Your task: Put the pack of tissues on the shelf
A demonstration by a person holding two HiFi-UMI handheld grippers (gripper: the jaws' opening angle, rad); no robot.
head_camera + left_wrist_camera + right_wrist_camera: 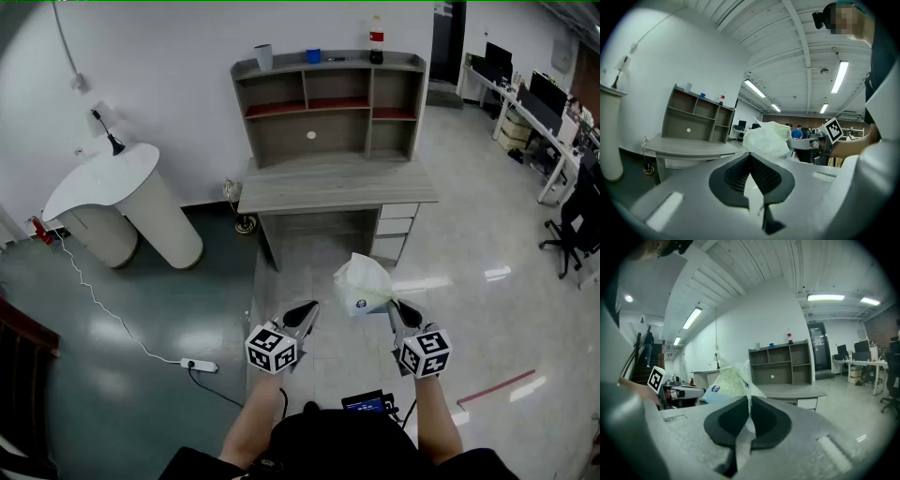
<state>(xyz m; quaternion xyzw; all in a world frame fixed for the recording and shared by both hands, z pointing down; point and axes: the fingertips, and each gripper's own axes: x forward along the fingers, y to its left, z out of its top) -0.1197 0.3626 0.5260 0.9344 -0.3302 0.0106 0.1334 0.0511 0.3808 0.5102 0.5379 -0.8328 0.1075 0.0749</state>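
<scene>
The pack of tissues (364, 284), a white plastic-wrapped bundle with a blue label, hangs in the air in front of me, above the floor and short of the desk. My right gripper (394, 306) is shut on the pack's loose wrapper, which shows pinched between the pads in the right gripper view (749, 401). My left gripper (306, 312) is shut and holds nothing, level with the right one and just left of the pack (764, 138). The grey shelf unit (328, 103) stands on a desk (337, 185) straight ahead against the wall.
A cup, a blue pot and a bottle (376, 42) stand on the shelf's top. A white curved counter (117, 192) is at the left, and a power strip (200, 365) with its cable lies on the floor. Office desks and a chair (572, 230) fill the right side.
</scene>
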